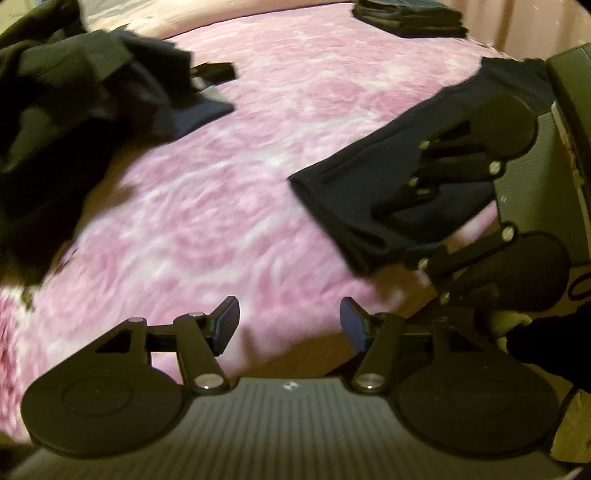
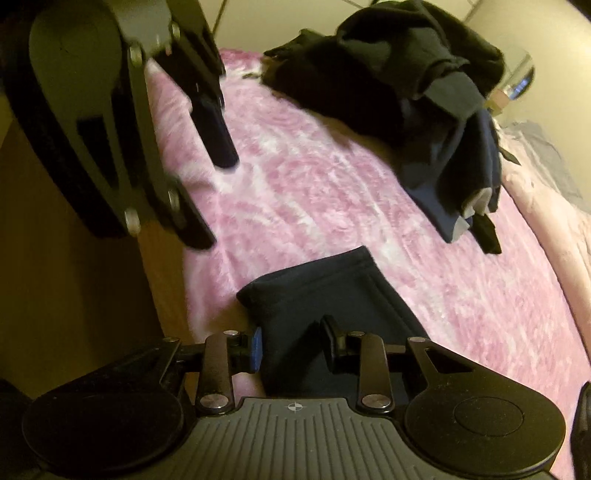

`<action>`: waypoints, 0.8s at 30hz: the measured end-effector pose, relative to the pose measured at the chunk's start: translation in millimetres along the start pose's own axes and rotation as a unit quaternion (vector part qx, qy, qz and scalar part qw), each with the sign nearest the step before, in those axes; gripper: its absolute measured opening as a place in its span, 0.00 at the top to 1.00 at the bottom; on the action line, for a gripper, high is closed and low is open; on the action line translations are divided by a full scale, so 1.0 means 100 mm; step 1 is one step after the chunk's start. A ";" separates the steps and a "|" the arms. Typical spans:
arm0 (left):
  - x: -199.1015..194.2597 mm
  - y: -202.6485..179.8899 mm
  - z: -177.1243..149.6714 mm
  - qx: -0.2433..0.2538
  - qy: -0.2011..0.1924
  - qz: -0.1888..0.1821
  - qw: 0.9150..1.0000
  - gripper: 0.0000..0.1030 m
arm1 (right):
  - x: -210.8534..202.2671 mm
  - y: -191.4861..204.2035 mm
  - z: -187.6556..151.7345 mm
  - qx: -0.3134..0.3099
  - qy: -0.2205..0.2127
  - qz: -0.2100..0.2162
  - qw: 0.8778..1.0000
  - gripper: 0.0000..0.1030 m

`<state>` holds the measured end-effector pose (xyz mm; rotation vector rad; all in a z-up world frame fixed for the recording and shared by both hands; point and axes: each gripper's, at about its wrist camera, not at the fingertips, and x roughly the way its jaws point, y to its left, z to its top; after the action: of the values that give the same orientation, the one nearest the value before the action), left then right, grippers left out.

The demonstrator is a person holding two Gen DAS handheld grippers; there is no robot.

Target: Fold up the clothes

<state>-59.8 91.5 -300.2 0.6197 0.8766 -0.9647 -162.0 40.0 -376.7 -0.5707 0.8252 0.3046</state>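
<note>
Nearest the lens, the right hand-held gripper (image 2: 291, 349) is seen with its pads astride a dark navy garment (image 2: 314, 306) at the near edge of the bed (image 2: 332, 192); whether the cloth is yet pinched cannot be told. The garment appears to be laid flat there so an end can be lifted for folding. Just beside it, the left hand-held gripper (image 1: 288, 326) is held open and empty above the pink cover. Farther back, a heap of unfolded dark clothes (image 2: 417, 92) is piled. At the far edge, a folded dark stack (image 1: 410, 16) is set aside.
</note>
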 end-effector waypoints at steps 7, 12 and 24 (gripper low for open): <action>0.17 -0.13 0.17 0.056 0.001 -0.043 0.998 0.46 | -0.36 -0.46 -0.07 0.167 -0.017 -0.011 0.986 0.87; 0.30 -0.27 0.39 0.121 -0.011 -0.104 0.987 0.46 | -0.42 -0.77 -0.23 0.262 -0.017 -0.014 0.965 0.87; 0.58 -0.56 0.56 0.308 -0.020 -0.154 0.939 0.51 | -0.48 -0.99 -0.37 0.368 -0.035 0.036 0.929 0.50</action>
<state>-72.9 -2.9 -325.0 1.0070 0.6349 -1.5563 -169.1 -63.1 -324.7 0.1741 0.8214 0.0640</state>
